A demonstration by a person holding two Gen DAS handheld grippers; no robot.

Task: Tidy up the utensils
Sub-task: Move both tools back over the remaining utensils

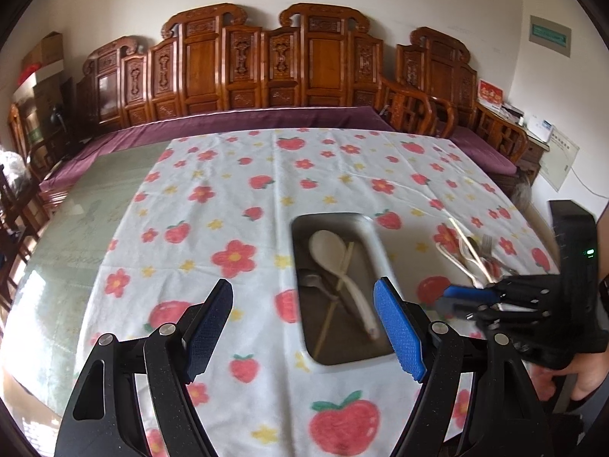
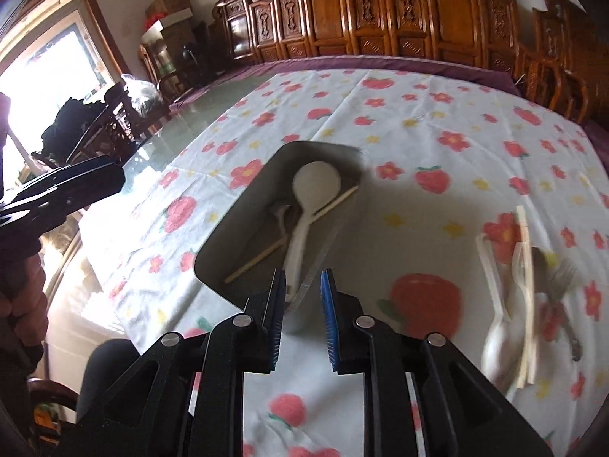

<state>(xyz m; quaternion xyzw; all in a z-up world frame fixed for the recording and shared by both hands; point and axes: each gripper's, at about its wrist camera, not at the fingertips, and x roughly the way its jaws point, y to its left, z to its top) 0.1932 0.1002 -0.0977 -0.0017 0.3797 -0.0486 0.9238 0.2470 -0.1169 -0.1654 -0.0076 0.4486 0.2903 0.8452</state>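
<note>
Tablecloth (image 1: pixel 228 198) bears tray (image 1: pixel 375 236); loose utensils (image 1: pixel 475 255) beside.

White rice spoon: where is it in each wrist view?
Left wrist: white rice spoon right of centre, inside the metal tray.
Right wrist: spoon centre, in the tray, just above the right claw.
Shared landmark: the chopstick crossing its handle.

A tablecloth (image 1: pixel 228 175) covers most of the table (image 1: pixel 76 236), leaving a strip bare along its left edge. On the cloth, toward the near edge, lies a tray (image 1: pixel 335 350) holding a ladle (image 1: pixel 331 251), a chopstick (image 1: pixel 338 289) and a spoon (image 1: pixel 314 281). A pile of utensils (image 1: pixel 472 259) lies right of the tray. A bench (image 1: pixel 266 118) runs behind the far edge.
</note>
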